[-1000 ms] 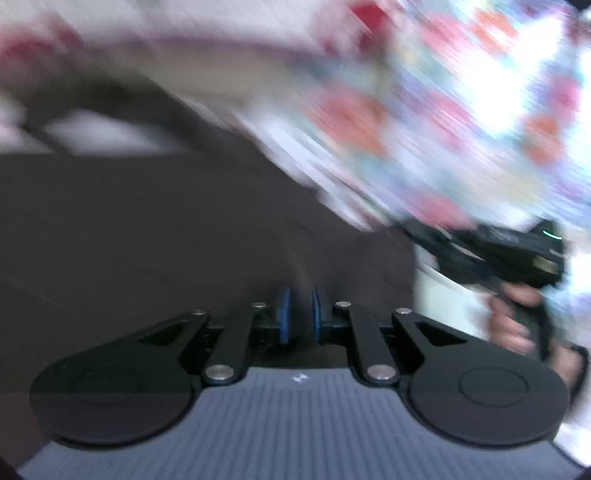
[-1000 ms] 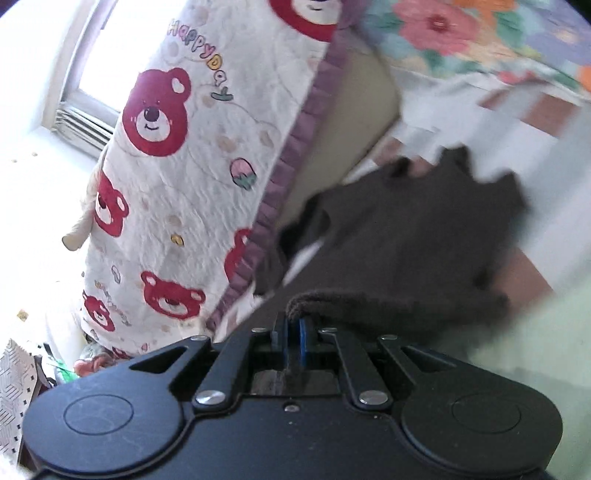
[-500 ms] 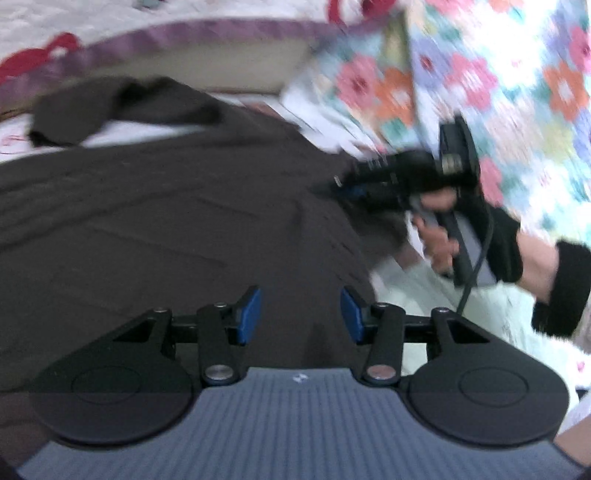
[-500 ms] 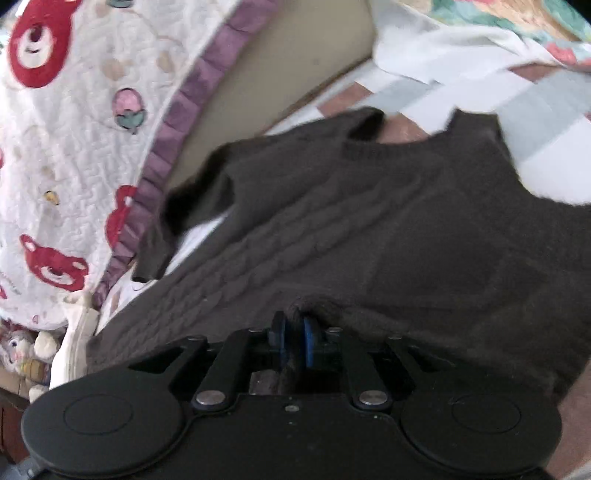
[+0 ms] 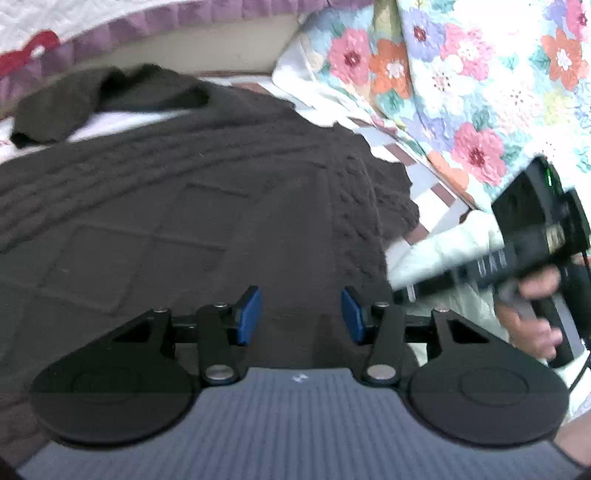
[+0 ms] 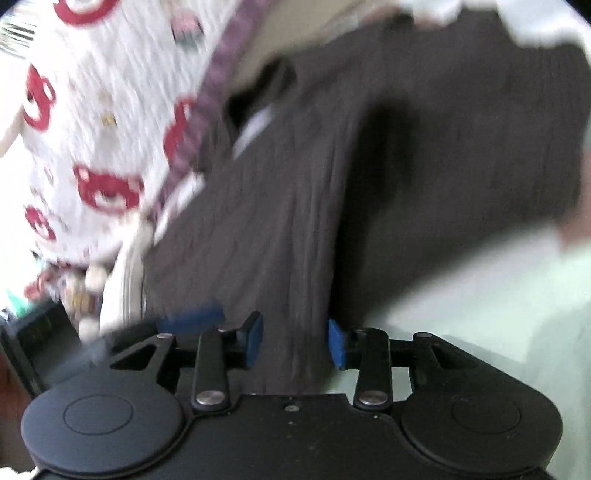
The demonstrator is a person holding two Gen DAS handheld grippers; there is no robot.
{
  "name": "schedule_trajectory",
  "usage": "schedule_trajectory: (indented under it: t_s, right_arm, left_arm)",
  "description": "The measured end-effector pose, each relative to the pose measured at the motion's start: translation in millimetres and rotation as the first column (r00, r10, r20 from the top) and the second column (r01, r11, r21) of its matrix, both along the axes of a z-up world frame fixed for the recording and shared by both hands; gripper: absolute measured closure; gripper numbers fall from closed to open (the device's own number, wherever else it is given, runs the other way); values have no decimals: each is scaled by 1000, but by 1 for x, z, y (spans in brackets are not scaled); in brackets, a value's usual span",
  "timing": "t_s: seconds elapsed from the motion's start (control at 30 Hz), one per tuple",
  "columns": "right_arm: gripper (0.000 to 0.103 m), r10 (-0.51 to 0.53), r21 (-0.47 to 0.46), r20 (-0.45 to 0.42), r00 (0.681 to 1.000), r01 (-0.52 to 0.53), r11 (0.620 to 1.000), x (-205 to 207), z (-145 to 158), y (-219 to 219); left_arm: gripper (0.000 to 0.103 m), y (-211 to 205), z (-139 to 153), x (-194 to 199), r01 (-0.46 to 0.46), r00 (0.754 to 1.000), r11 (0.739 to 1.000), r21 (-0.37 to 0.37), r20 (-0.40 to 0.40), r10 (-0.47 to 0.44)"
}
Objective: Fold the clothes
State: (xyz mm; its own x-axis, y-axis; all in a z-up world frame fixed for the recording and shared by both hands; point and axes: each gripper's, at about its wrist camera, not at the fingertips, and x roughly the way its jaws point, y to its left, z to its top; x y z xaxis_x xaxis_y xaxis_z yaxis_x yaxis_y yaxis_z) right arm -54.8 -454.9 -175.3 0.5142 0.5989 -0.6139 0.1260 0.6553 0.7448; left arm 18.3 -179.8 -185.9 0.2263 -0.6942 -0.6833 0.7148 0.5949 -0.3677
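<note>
Left wrist view: the left hand-held gripper (image 5: pixel 300 315) is seen at the lower centre of the frame with its blue pads (image 5: pixel 248 314) well apart and nothing pinched between them; a second ago they were shut together, so the jaws have just been opening and the grip is released. The dark brown knitted sweater (image 5: pixel 192 206) is now spread flat on the bed (image 5: pixel 436 192), filling the left and middle of the frame, with one sleeve (image 5: pixel 55 107) bunched at the upper left beside the purple-edged quilt (image 5: pixel 184 18). At the right edge the right hand-held gripper (image 5: pixel 402 293) is seen blurred in a person's hand (image 5: pixel 532 314), lower in the frame than half a second ago and just beside the sweater's edge. A floral quilt (image 5: pixel 480 74) fills the upper right.

Right wrist view: the picture is smeared by motion. The right hand-held gripper (image 6: pixel 295 341) is seen with its pads (image 6: pixel 255 339) parted; half a second ago they were clenched on a roll of the sweater's hem. The jaws have just been opening, and the sweater (image 6: pixel 406 155) passes between them without being pressed. A bear-print quilt (image 6: pixel 92 129) lies at the left.

Judged from this, the sweater has been laid out and let go by both grippers; the spreading seems finished, and folding proper, likely starting with the bunched sleeve, is not yet done.
</note>
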Motion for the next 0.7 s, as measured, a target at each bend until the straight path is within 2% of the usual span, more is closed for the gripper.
schedule_trajectory:
  t_s: [0.03,0.07,0.1,0.2,0.27,0.33,0.43,0.57,0.6,0.63,0.67,0.7]
  right_arm:
    - [63,29,17,-6,1000,-29,999,-3,-2,7]
    - [72,66,36,-1,998,-66,997,-6,-2,14]
    - [89,114,49,33,993,-115,992,-6,3,21]
    - [90,182,36,163,970,-190,981,-1,27,34]
    - [90,196,40,214,957,-209,977,10,40,39]
    - [90,205,41,251,946,-222,974,24,52,44]
    - [90,216,47,303,928,-241,969,44,70,51]
    - [90,200,117,331,922,-250,961,62,80,48]
    - [90,196,141,335,922,-254,957,63,79,48]
    - [90,189,157,335,923,-252,955,65,75,49]
    - [90,174,161,331,927,-238,958,64,71,49]
    - [90,159,169,326,932,-223,960,63,67,48]
  left_arm:
    - [56,5,4,-2,3,1000,1000,-5,7,-3]
    - [56,9,8,-5,5,1000,1000,-10,14,-5]
    - [56,14,12,-7,8,1000,1000,-14,21,-8]
    - [52,22,25,-18,37,998,998,-45,47,-35]
    - [47,26,35,-26,63,996,996,-70,66,-58]
    - [30,25,41,-30,89,993,993,-77,81,-83]
    - [28,23,37,-27,51,993,998,-28,108,-48]
    - [28,24,21,-7,-27,991,998,61,135,18]
    - [32,27,17,-1,-47,987,995,90,160,32]
    - [49,29,15,6,-67,982,991,115,181,45]
    - [62,32,15,11,-77,983,991,108,177,57]
    - [89,36,19,14,-88,985,993,75,158,75]
